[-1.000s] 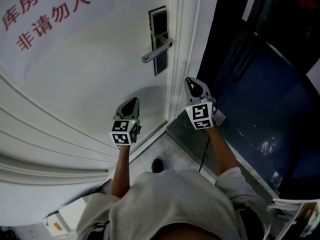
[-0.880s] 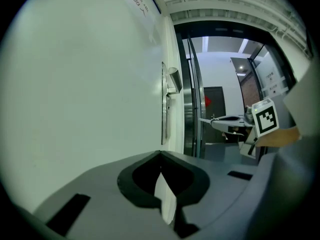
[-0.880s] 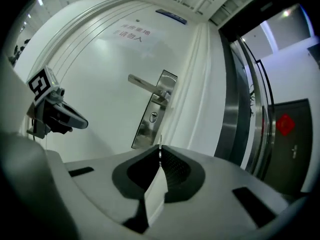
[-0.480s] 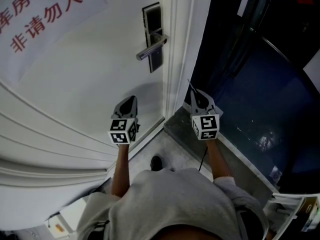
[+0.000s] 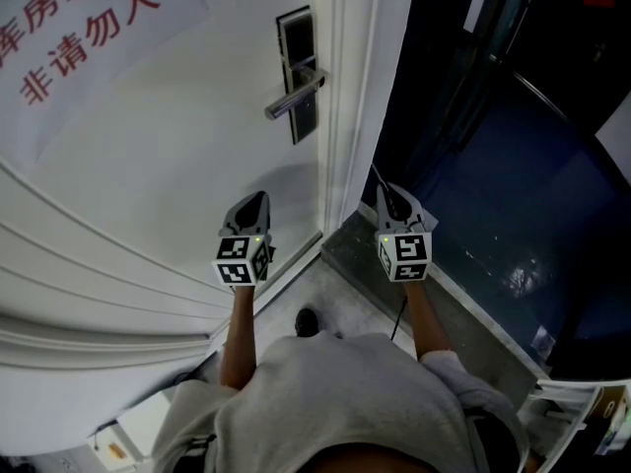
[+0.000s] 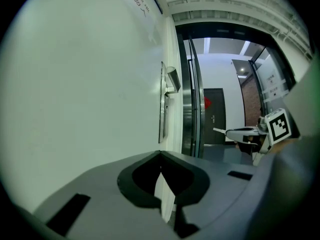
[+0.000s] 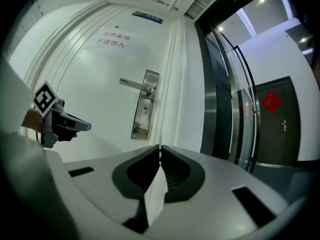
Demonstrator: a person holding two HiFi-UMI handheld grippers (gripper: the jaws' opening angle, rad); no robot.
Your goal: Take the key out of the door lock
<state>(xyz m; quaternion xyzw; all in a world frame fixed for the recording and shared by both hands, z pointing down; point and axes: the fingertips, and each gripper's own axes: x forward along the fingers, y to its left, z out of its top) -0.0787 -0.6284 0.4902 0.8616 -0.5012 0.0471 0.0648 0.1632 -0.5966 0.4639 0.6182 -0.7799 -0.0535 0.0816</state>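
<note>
Beside smooth white door (image 5: 177, 156), right gripper (image 5: 385, 190) pinches thin key (image 7: 160, 151), perhaps.

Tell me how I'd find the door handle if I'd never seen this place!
Look at the big white door with the red-lettered paper sign. Near its right edge sits a tall, dark rectangular metal lock plate, and the silver lever handle sticks out leftward from it. It is the only shiny bar on the plain door.
</note>
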